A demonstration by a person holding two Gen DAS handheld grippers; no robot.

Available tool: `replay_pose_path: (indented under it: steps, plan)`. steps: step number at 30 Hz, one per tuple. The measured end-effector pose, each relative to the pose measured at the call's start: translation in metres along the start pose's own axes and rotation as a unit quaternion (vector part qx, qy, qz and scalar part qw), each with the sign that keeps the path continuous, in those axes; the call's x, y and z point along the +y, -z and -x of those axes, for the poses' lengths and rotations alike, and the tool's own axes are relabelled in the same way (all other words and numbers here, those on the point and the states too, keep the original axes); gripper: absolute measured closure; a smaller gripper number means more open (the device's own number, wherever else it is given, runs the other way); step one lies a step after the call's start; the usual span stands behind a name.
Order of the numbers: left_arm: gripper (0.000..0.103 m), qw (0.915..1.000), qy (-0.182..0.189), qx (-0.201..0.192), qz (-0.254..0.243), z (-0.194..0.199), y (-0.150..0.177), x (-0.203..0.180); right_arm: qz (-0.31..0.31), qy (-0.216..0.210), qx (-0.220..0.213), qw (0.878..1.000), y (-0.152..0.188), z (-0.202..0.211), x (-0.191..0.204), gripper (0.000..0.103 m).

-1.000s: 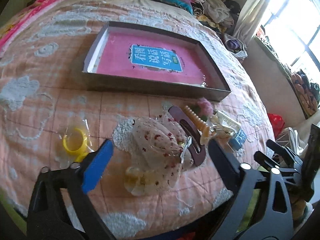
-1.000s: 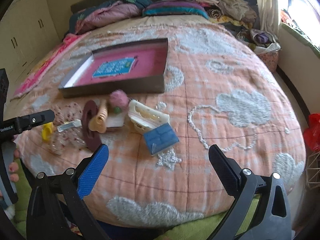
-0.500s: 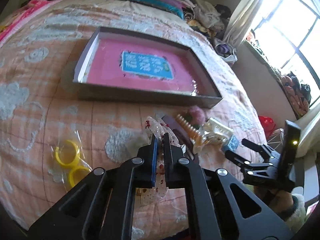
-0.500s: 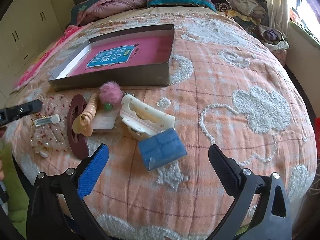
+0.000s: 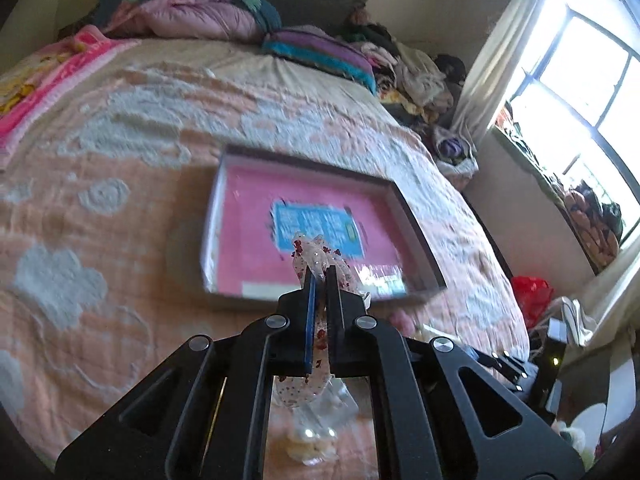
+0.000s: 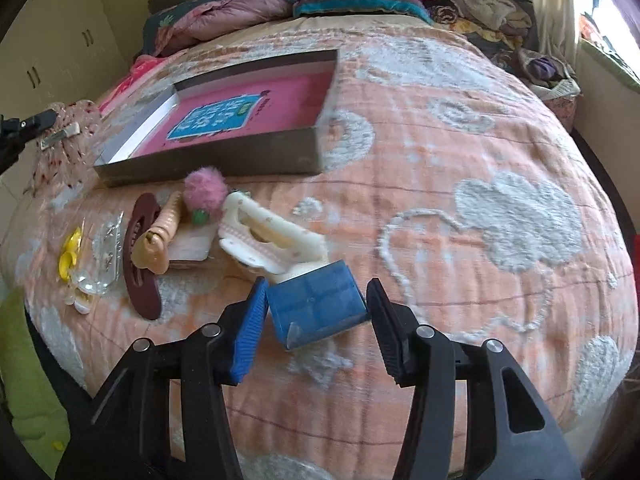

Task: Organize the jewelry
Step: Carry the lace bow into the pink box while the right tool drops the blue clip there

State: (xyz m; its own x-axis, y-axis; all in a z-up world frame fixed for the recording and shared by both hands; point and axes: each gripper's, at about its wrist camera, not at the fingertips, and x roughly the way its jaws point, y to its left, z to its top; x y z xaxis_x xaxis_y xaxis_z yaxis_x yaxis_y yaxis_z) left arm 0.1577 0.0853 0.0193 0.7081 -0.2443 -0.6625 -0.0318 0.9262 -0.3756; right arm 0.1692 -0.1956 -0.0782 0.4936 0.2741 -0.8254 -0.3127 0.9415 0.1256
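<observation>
one shallow grey box with a pink lining (image 6: 216, 156) is sitting on the bed. three plastic claw clips are lying beside it: one dark maroon (image 6: 141, 256), one tan (image 6: 158, 244), one cream (image 6: 272, 240). one fluffy pink pom-pom (image 6: 205, 192), one small blue plastic case (image 6: 318, 304), two yellow rings (image 6: 69, 254) and one sheer red-speckled bow (image 5: 320, 264) are showing too.
</observation>
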Motion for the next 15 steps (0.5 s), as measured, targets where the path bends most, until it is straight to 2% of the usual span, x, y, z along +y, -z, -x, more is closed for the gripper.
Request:
replay_pose_path:
  steps: [5, 9, 15]
  plan:
    - [0.103, 0.9999, -0.012, -0.011, 0.002, -0.001, -0.018, 0.01, -0.025, 0.017, -0.023, 0.999, -0.005, 0.02, -0.019, 0.054]
    - [0.103, 0.9997, -0.016, -0.018, 0.002, -0.006, -0.031, 0.013, -0.029, 0.018, -0.053, 0.998, -0.022, 0.039, -0.025, 0.054]
    - [0.103, 0.9991, -0.025, -0.034, -0.005, -0.015, -0.051, 0.014, -0.015, 0.008, -0.089, 0.996, -0.058, 0.057, -0.012, 0.054]
